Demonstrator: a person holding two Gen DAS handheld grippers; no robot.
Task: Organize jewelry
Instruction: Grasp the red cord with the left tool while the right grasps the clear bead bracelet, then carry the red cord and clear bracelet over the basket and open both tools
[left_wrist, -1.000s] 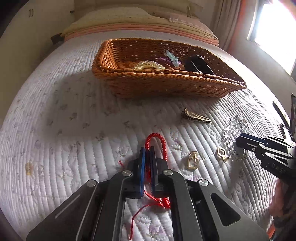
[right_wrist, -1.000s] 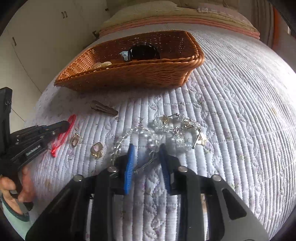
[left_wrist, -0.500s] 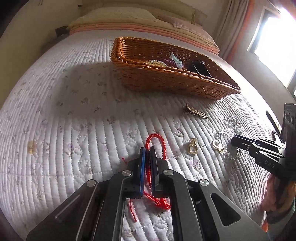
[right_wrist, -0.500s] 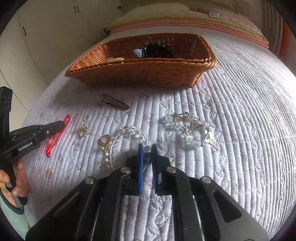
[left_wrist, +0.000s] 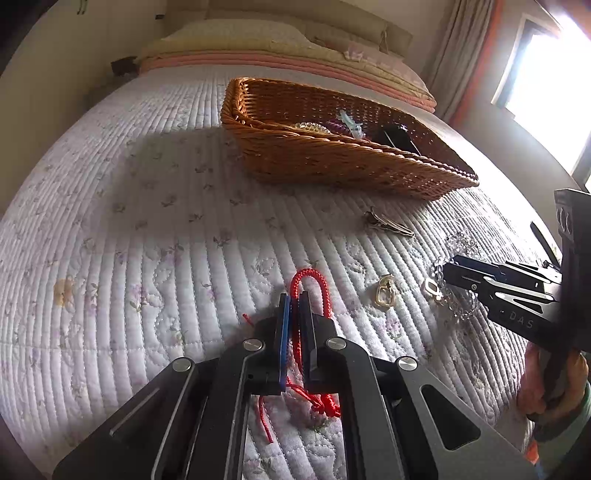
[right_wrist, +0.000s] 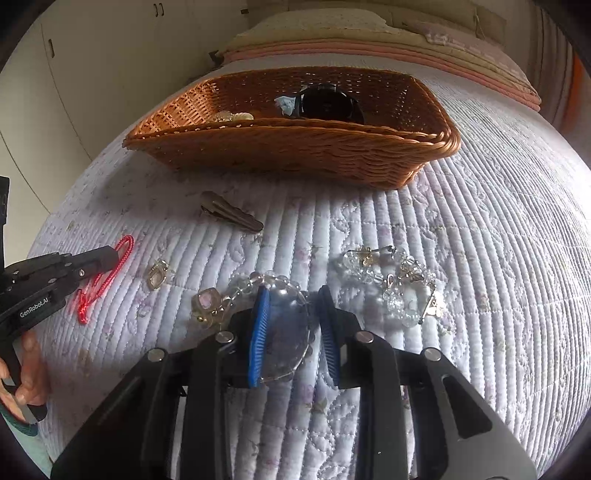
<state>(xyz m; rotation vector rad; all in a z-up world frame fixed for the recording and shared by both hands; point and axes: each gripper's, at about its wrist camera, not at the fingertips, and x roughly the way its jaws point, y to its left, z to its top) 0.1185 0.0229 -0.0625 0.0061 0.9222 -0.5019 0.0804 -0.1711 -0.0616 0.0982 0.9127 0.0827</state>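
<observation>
Left tool (left_wrist: 294, 301) pinched closed; right tool (right_wrist: 291, 295) spread apart, both low

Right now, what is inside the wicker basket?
Inside the wicker basket a black watch, a pale blue clip, a clear beaded bracelet and something purple beaded show. The near wall covers whatever lies low on the floor.

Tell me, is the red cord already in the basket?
No, the red cord lies on the bed, pinched in the left tool, well short of the basket.
</observation>
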